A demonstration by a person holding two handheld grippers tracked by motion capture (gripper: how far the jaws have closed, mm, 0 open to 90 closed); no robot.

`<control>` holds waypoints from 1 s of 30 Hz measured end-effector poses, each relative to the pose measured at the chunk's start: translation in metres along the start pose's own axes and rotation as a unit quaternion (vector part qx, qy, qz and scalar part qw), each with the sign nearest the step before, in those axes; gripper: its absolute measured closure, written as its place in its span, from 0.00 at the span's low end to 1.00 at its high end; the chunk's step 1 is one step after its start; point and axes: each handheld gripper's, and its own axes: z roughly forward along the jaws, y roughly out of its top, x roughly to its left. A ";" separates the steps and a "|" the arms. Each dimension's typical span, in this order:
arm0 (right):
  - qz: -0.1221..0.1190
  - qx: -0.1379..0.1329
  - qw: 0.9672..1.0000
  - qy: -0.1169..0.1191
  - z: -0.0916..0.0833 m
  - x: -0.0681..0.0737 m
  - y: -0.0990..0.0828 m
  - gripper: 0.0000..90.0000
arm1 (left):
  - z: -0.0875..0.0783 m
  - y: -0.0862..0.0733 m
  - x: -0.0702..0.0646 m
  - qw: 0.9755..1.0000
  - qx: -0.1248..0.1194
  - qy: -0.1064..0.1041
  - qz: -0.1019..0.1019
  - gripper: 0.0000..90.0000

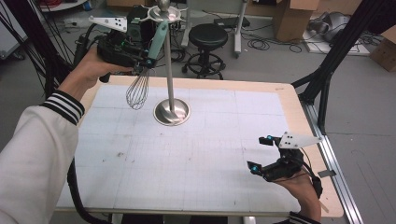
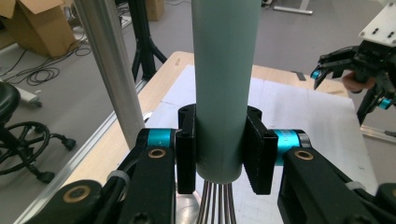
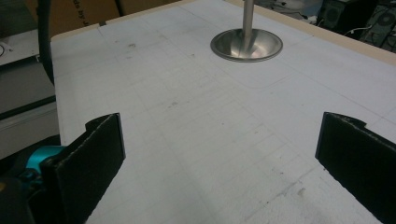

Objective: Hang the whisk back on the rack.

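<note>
The left tongs (image 2: 219,154) clamp the whisk (image 1: 148,65) by its green handle, while the right tongs (image 3: 219,163) gape wide, holding nothing.

Illumination even, diffuse, from overhead; moderately bright in all three views. Worktop (image 1: 196,154) mat reads pale with mild washout, shadows faint. Metal stand base (image 1: 172,112) carries soft specular highlights. High view slightly soft throughout. Left gripper view: whisk handle (image 2: 224,88) close and slightly blurred. Right gripper view: fingers (image 3: 88,163) dark, near edges soft.
</note>
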 end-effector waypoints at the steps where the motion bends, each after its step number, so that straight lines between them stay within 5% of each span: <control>1: 0.001 0.000 1.000 0.000 0.000 0.000 0.000 0.00 | 0.000 -0.001 0.001 1.000 0.000 -0.003 -0.003 0.77; 21: 0.004 0.002 1.000 0.000 0.000 -0.001 -0.001 0.01 | 0.012 -0.003 0.001 0.999 0.017 0.035 -0.008 0.75; 26: 0.004 0.001 1.000 0.000 0.000 -0.001 -0.001 0.01 | 0.010 -0.003 0.000 0.998 0.020 0.054 -0.014 0.62; 30: 0.001 -0.001 1.000 0.000 0.000 -0.001 -0.001 0.01 | 0.003 -0.005 -0.007 0.998 0.022 0.065 0.002 0.50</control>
